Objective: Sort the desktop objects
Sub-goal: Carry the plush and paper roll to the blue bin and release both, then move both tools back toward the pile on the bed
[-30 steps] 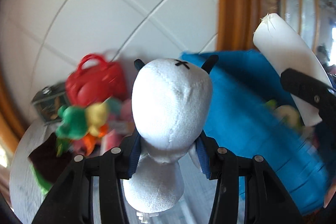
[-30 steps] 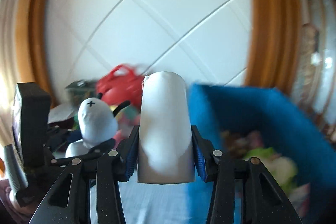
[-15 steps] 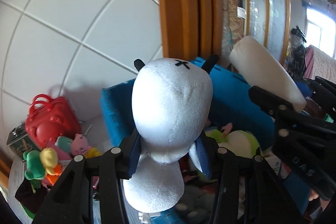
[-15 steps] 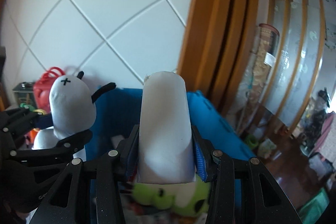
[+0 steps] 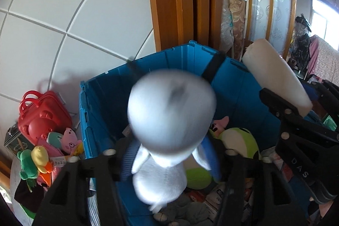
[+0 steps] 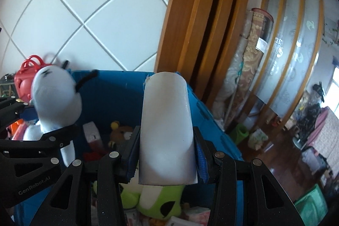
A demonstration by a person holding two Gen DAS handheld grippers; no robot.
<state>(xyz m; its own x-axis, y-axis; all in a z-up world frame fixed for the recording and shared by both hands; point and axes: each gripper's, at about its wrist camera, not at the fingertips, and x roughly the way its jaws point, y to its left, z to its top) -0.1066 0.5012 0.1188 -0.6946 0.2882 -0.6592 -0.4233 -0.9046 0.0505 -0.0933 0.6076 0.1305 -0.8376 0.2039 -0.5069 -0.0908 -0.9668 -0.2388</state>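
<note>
The left hand-held gripper [image 5: 170, 159] was opening its jaws, the blurred white plush toy [image 5: 169, 118] loose between them above the blue bin [image 5: 101, 103]. At its three o'clock, the right hand-held gripper [image 6: 166, 159] clamped a white roll [image 6: 166, 128] (upright) over the same bin.

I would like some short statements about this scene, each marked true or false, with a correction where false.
1. The white plush toy is above the blue bin. True.
2. The right tool holds a red bag. False: it grips a white roll.
3. The red bag is inside the bin. False: it stands outside, to the bin's left in the left wrist view.
4. A green plush lies in the bin. True.
5. The blue bin is empty. False: toys lie in it.
</note>
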